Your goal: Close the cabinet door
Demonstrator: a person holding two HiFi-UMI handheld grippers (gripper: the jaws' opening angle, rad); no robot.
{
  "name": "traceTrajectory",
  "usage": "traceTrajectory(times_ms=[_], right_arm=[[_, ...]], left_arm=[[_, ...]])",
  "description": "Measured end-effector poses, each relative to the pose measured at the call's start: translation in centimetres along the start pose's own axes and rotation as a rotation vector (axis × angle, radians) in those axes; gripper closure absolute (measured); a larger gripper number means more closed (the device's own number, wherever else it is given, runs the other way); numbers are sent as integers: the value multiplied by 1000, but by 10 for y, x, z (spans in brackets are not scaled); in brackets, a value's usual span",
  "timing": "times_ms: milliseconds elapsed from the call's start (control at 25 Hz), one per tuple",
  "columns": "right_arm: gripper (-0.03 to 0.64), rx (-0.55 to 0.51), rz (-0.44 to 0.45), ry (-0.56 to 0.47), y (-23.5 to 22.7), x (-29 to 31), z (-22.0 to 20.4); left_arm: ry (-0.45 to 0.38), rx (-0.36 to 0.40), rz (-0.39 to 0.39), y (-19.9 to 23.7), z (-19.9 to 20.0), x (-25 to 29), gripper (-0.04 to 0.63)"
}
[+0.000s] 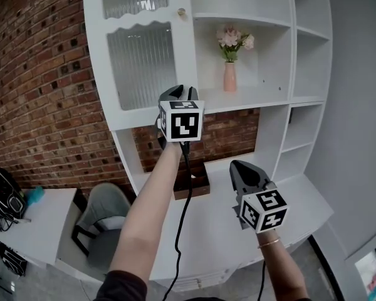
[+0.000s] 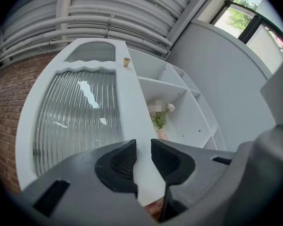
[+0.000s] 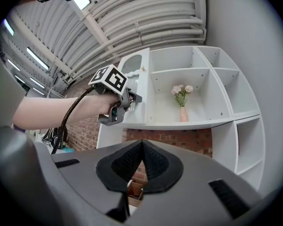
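Observation:
The white cabinet door (image 1: 141,68) with ribbed glass and a small brass knob (image 1: 182,11) covers the cabinet's upper left bay. It lies close against the front; whether it sits flush I cannot tell. My left gripper (image 1: 178,91) points at the lower right corner of the door (image 2: 80,121). Its jaws (image 2: 143,142) stand a little apart with nothing between them, and the door's white stile shows through the gap. The right gripper view shows that left gripper (image 3: 129,98) right at the door's face (image 3: 132,74). My right gripper (image 1: 241,166) hangs lower over the counter, its tips (image 3: 141,143) meeting.
A pink vase of flowers (image 1: 230,77) stands on the open shelf right of the door. A wooden box (image 1: 194,182) sits on the white counter (image 1: 219,231) below. To the left are a brick wall (image 1: 37,93), a grey chair (image 1: 106,221) and a black bag (image 1: 3,196).

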State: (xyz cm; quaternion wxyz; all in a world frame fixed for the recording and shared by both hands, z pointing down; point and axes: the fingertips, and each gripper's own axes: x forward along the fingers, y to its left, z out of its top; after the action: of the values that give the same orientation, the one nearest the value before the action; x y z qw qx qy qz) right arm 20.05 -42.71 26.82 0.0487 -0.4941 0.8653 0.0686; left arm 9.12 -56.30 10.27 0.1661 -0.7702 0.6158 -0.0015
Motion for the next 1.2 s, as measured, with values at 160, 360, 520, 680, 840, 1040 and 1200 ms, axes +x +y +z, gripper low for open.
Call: traceTrajectory(times_ms=[160, 360, 520, 680, 840, 1040, 1200], right_arm=[[617, -3, 9, 9, 0, 1, -4], [617, 6, 5, 16, -4, 3, -9], [617, 8, 2, 17, -7, 4, -13], [617, 8, 4, 28, -7, 7, -13], [617, 9, 3, 28, -6, 5, -11], [617, 15, 8, 28, -1, 1, -13], [617, 18, 10, 50, 2, -2, -21]], left_arm=[[-10, 3, 4, 2, -3, 7, 489], [1, 3, 15, 7, -5, 14, 489], [-16, 14, 33, 7, -6, 14, 512], [-16, 4, 24, 11, -4, 16, 517], [17, 18, -4, 9, -4, 16, 517], [-25, 30, -34, 7, -2, 2, 527], [-34, 28, -69, -3, -15, -15, 572]])
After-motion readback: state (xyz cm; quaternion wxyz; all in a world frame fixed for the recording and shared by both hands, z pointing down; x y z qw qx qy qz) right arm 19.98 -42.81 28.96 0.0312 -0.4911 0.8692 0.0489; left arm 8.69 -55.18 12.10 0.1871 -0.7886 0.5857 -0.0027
